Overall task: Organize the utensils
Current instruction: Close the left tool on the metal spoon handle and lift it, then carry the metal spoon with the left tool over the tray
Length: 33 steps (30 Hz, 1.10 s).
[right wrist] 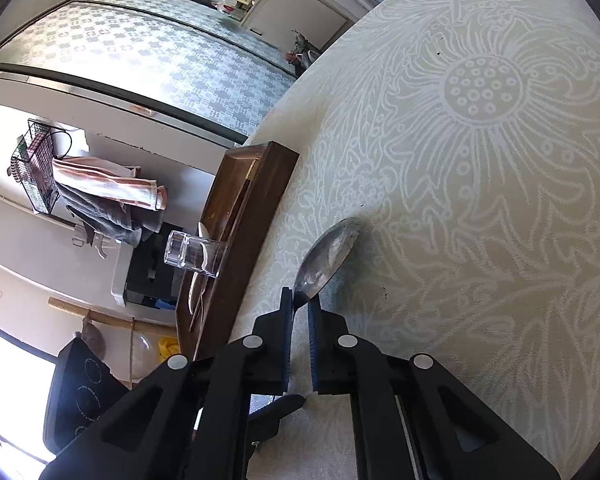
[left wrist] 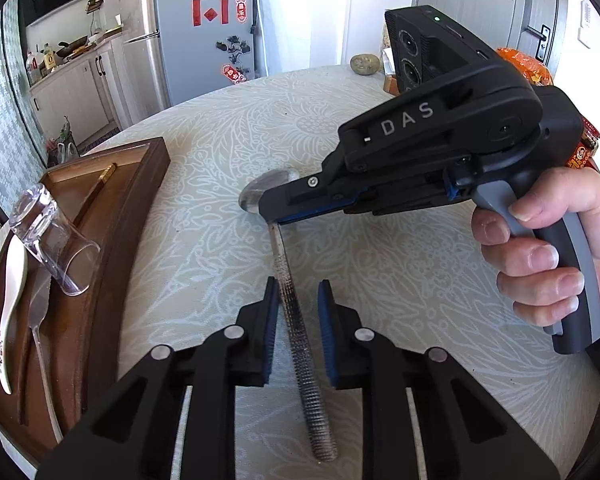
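A metal spoon (left wrist: 296, 320) with a textured handle lies on the patterned tablecloth, bowl pointing away. My left gripper (left wrist: 298, 292) is open, its pads either side of the handle without touching it. My right gripper (left wrist: 276, 216) comes in from the right over the spoon's neck. In the right wrist view my right gripper (right wrist: 300, 300) stands narrowly open around the neck just behind the spoon bowl (right wrist: 326, 258). A wooden tray (left wrist: 140, 184) sits at the left and holds a white ceramic spoon (left wrist: 10, 300), a metal fork (left wrist: 40, 320), chopsticks (left wrist: 100, 184) and an upturned glass (left wrist: 54, 236).
The round table has a floral cloth (left wrist: 228, 128). At its far edge are a small round object (left wrist: 365, 64) and an orange packet (left wrist: 524, 68). The tray also shows in the right wrist view (right wrist: 260, 200) near the table's edge. A fridge (left wrist: 196, 28) stands behind.
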Each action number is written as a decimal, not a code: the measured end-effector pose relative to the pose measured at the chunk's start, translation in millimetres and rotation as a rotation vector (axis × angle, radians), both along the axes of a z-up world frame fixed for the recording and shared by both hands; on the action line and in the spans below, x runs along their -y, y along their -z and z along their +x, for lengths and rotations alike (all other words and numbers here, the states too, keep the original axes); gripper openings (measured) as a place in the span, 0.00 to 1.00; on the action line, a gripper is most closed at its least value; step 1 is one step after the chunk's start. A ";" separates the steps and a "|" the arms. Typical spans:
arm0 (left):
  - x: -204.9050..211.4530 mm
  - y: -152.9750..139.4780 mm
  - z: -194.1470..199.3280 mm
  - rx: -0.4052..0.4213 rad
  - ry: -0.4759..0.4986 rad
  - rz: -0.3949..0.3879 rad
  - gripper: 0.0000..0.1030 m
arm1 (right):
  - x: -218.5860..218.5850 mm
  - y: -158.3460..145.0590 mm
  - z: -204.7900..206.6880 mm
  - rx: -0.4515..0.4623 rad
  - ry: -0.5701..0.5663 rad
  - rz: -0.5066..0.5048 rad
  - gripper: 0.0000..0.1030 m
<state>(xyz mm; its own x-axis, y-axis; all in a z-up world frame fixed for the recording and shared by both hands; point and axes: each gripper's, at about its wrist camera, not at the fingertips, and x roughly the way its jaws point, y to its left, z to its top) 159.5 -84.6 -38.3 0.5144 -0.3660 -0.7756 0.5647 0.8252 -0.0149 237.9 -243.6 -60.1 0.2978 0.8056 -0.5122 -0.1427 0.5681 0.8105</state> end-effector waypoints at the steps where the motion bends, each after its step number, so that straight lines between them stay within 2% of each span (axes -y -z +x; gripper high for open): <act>1: 0.8 0.0 -0.5 0.002 0.003 0.003 0.15 | -0.7 -1.5 -0.2 0.006 -0.003 -0.002 0.03; 11: 0.0 -1.6 -0.5 0.015 0.005 0.003 0.13 | -4.8 -6.7 -1.5 0.043 -0.008 -0.018 0.02; 21: -4.4 -14.2 -7.4 0.042 0.002 -0.013 0.11 | -5.0 -27.6 -9.3 0.101 -0.017 -0.029 0.02; 28: -17.3 -40.6 -16.8 0.102 -0.014 -0.032 0.11 | -18.5 -63.2 -15.2 0.167 -0.030 -0.036 0.02; 33: -39.5 -63.5 -18.8 0.148 -0.044 -0.042 0.10 | -45.1 -90.7 -13.9 0.214 -0.057 -0.043 0.02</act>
